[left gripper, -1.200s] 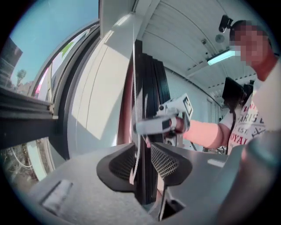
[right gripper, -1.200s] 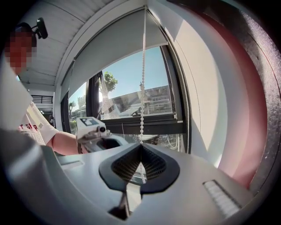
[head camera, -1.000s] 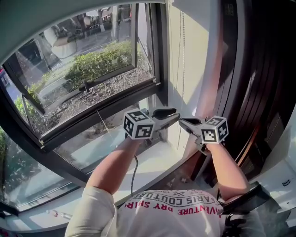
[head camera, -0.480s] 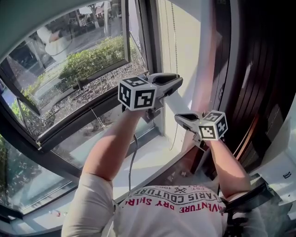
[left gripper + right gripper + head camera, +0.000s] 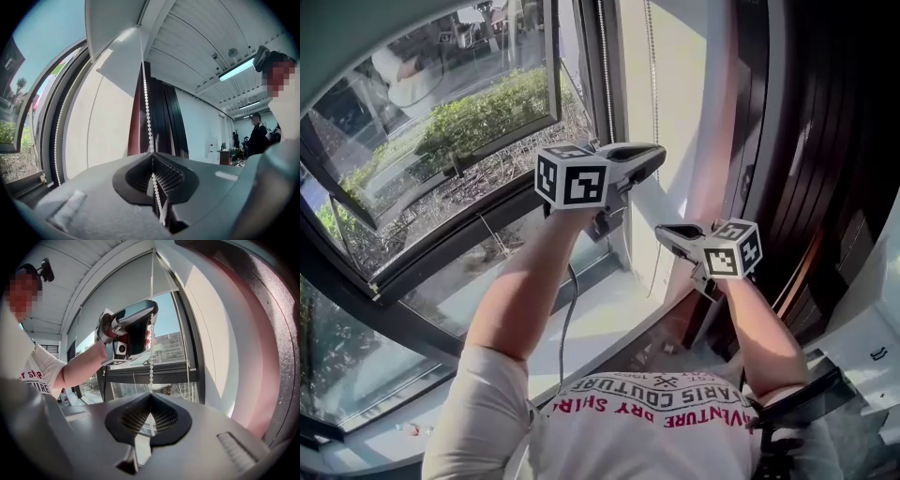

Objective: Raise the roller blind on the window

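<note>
A white bead chain (image 5: 650,66) hangs beside the window frame (image 5: 609,94), against the pale side wall. My left gripper (image 5: 659,155) is level and higher up; its jaws have just been closing and are now shut on the chain (image 5: 145,93), which runs down between the pads (image 5: 151,154). Below it, my right gripper (image 5: 661,232) is shut on the same chain (image 5: 152,366), clamped at its tips (image 5: 150,395). The grey roller blind (image 5: 126,284) covers the upper part of the window. The left gripper (image 5: 133,329) shows above in the right gripper view.
A second strand of the chain loop (image 5: 60,136) hangs close to the frame. Dark wooden slats (image 5: 825,141) stand at the right. The white sill (image 5: 591,328) lies below, and a cable (image 5: 567,319) trails from the left gripper. A person (image 5: 258,136) stands far back in the room.
My left gripper has risen from beside the right gripper to well above it along the chain. The right gripper has stayed where it was.
</note>
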